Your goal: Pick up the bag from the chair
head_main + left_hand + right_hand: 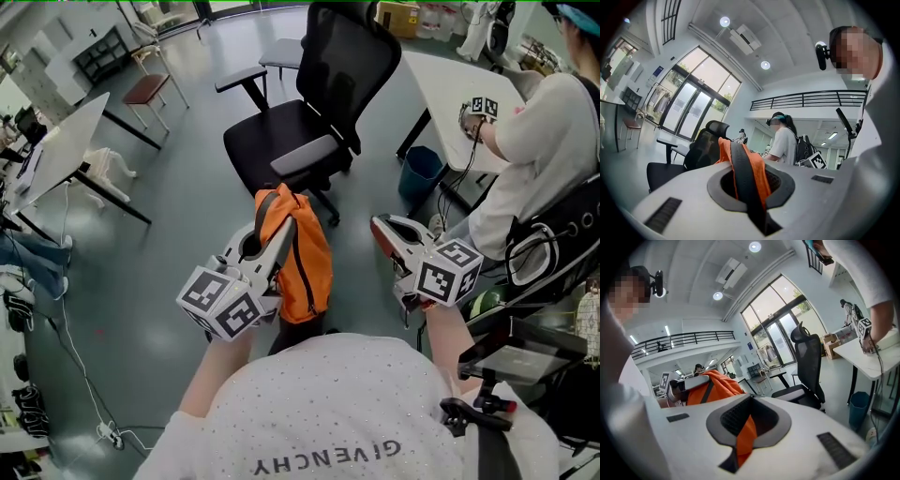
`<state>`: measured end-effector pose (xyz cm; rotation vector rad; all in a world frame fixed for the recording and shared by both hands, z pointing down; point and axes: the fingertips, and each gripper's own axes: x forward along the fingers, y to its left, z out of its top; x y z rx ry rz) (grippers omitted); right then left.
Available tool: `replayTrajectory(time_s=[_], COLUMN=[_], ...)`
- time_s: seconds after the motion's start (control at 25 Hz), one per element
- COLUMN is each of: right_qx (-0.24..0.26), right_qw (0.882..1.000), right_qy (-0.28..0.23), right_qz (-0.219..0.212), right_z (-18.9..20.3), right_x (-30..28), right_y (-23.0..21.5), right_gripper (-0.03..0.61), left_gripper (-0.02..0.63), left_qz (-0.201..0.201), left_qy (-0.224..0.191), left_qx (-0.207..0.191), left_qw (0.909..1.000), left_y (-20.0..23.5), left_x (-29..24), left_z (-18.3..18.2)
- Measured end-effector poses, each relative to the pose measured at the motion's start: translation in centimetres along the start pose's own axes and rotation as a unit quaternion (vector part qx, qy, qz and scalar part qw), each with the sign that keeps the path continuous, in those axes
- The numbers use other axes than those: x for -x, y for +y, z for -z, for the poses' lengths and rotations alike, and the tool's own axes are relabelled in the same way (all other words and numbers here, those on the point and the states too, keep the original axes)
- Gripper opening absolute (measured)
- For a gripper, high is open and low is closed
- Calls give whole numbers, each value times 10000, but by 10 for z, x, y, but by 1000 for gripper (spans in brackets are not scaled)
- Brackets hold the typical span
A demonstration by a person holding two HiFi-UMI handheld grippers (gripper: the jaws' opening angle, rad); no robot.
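Observation:
The orange bag (302, 258) with black straps hangs in the air in front of the black office chair (309, 122), clear of its seat. My left gripper (284, 228) is shut on the bag's top; in the left gripper view a black strap (743, 171) and orange fabric are pinched between its jaws (751, 187). My right gripper (381, 227) is level with it to the right, a gap away from the bag. A strip of orange fabric (745, 434) is pinched in its closed jaws (747, 423); where that strip leads is hidden. The bag (712, 385) also shows at the left of that view.
The chair (808, 362) stands just ahead on the grey floor. A seated person (548, 159) holds another gripper at a white table (441, 80) on the right, with a blue bin (419, 173) beneath. A table (66, 141) and a small brown-seated chair (145, 89) stand left.

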<state>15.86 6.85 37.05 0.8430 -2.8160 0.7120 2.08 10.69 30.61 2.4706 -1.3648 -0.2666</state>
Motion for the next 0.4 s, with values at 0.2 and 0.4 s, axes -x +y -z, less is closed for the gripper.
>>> replayTrajectory(time_s=[0.2, 0.4], right_qx=[26, 45], right_qw=[10000, 10000], right_qy=[23, 60], right_qz=[-11, -18], right_z=[5, 10], right_x=[14, 26], right_y=[9, 13], right_gripper=[3, 3], left_gripper=[29, 29], left_qz=[4, -17], left_qy=[-29, -29], left_qx=[-6, -10], left_qw=[10000, 10000], left_y=[-14, -25], left_x=[9, 14], left_z=[0, 3])
